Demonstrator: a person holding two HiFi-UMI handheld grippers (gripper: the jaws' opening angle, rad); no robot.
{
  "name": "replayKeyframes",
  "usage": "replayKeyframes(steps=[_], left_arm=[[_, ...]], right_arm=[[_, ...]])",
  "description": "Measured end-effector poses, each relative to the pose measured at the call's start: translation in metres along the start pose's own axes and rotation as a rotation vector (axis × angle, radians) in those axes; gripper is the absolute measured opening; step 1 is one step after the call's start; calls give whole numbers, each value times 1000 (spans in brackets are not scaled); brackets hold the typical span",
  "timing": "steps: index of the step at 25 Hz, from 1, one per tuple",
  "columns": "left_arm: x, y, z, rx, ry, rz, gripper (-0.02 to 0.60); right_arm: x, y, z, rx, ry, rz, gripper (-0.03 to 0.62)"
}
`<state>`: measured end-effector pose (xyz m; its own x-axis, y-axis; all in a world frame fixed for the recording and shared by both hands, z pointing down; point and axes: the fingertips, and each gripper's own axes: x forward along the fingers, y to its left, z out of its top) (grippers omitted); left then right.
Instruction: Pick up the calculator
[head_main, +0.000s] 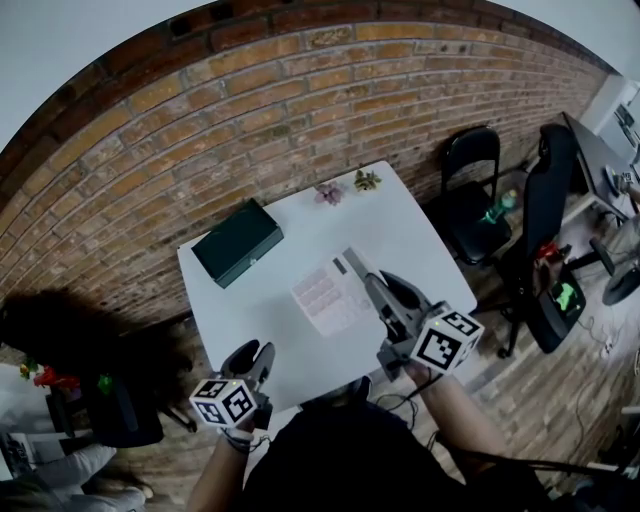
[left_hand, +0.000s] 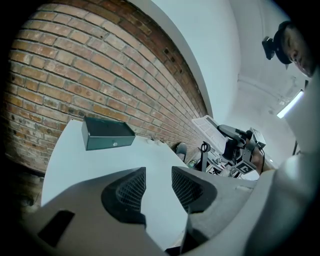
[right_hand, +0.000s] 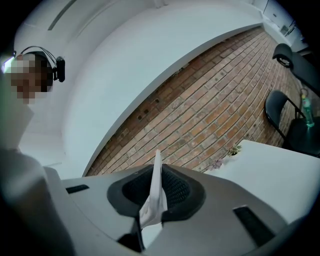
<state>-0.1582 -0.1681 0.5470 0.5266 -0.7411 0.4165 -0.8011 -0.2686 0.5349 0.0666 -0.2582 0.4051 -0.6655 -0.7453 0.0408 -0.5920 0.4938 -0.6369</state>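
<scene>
A flat white calculator (head_main: 325, 292) with pinkish keys hangs tilted above the white table (head_main: 400, 230), its near edge clamped in my right gripper (head_main: 372, 283). In the right gripper view the calculator (right_hand: 156, 192) shows edge-on, pinched between the two dark pads of that gripper (right_hand: 157, 187). The left gripper view catches the raised calculator (left_hand: 209, 128) at the right, held by the right gripper (left_hand: 232, 134). My left gripper (head_main: 255, 358) rests at the table's near left edge, and its jaws (left_hand: 158, 182) stand apart with nothing between them.
A dark green box (head_main: 237, 241) lies on the table's far left, also in the left gripper view (left_hand: 106, 132). Small flowers (head_main: 330, 193) sit at the far edge by the brick wall. A black folding chair (head_main: 470, 190) and equipment stand to the right.
</scene>
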Motion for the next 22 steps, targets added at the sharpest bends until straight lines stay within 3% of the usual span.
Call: replayKeyframes(steps=[22], left_arm=[[2, 4, -4, 10, 12, 3, 158]], right_arm=[[-1, -11, -7, 47, -3, -24, 52]])
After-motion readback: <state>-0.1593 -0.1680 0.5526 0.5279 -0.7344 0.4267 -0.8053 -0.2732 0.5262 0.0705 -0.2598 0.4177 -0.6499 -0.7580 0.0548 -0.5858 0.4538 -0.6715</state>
